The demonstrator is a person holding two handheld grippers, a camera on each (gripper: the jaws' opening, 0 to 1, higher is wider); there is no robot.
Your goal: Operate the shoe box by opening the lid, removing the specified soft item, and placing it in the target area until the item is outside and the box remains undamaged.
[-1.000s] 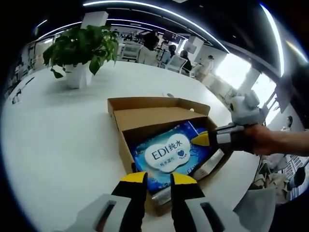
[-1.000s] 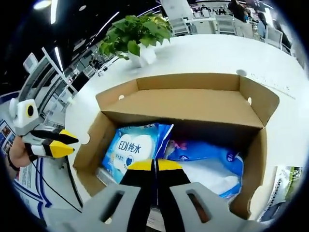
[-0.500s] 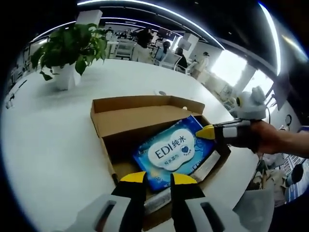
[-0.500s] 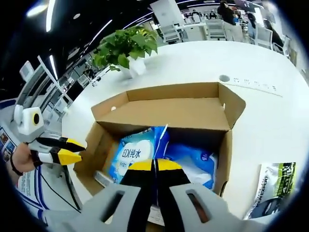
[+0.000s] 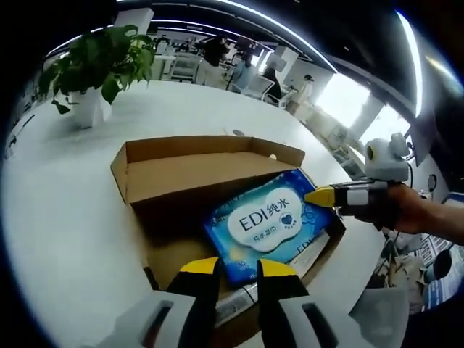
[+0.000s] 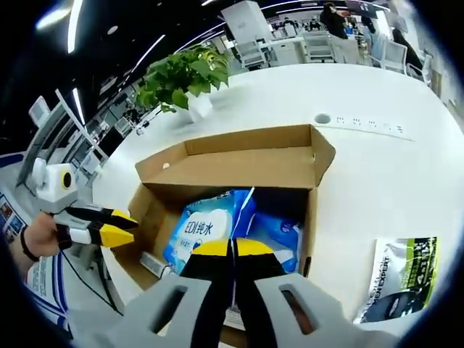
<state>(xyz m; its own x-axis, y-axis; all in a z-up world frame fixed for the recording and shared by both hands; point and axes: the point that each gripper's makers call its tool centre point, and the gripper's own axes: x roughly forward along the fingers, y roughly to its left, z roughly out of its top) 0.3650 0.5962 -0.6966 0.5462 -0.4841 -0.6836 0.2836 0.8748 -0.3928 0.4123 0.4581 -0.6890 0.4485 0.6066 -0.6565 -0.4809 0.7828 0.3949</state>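
The brown cardboard shoe box (image 5: 181, 174) lies on the white table with its lid folded back. A blue wet-wipes pack (image 5: 264, 221) marked "EDI" is tilted up out of it. My right gripper (image 5: 317, 196) comes in from the right and is shut on the pack's corner. In the right gripper view the pack (image 6: 206, 228) rises between my right gripper's (image 6: 233, 249) closed jaws, over the box (image 6: 239, 163). My left gripper (image 5: 237, 267) hovers at the box's near edge, jaws a little apart and holding nothing. It appears at the left as my left gripper (image 6: 125, 226).
A second blue pack (image 6: 279, 232) lies in the box, and a silver strip (image 5: 239, 301) lies along its near wall. A potted plant (image 5: 94, 65) stands at the back. A green-and-black packet (image 6: 402, 279) lies right of the box. Chairs and people are beyond the table.
The right gripper has drawn back from the box with the wipes pack, tilting it up higher. The left gripper has stayed at the box's near edge.
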